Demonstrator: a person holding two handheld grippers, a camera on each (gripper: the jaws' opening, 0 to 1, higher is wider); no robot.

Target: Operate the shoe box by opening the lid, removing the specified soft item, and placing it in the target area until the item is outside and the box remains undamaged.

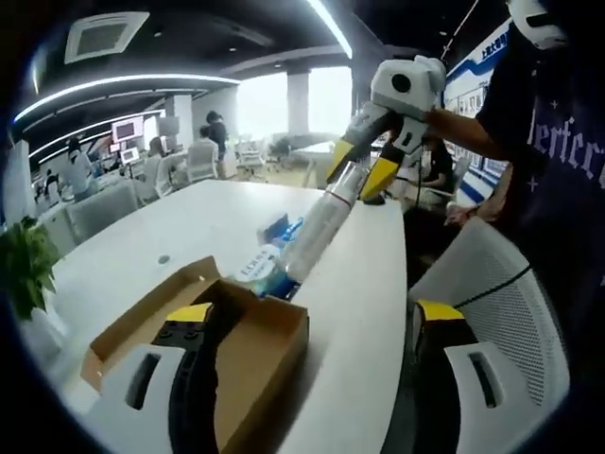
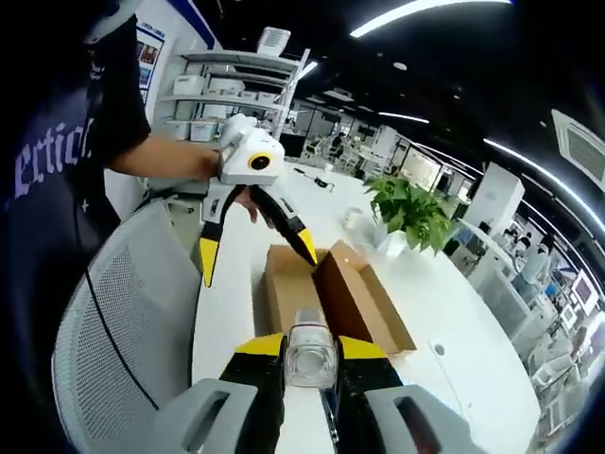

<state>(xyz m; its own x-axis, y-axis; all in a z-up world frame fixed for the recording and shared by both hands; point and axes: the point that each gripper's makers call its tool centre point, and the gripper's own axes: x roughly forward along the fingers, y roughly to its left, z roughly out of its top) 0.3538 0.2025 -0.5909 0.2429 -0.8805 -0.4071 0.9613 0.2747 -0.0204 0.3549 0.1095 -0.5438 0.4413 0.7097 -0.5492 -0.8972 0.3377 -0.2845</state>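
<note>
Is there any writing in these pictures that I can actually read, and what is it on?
"erfer", partly cut off, on the person's dark shirt.
"ertic", partly cut off, on that shirt in the right gripper view.
Label on the clear bottle: too blurred to read.
Wall posters: too small to read.

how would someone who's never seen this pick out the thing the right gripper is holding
Start at the long white table and find the open brown cardboard box on it. Above the box's far end hangs the right gripper, its yellow-tipped jaws shut on a clear plastic bottle. It is the only see-through cylinder there, slanting down to the box's rim.
</note>
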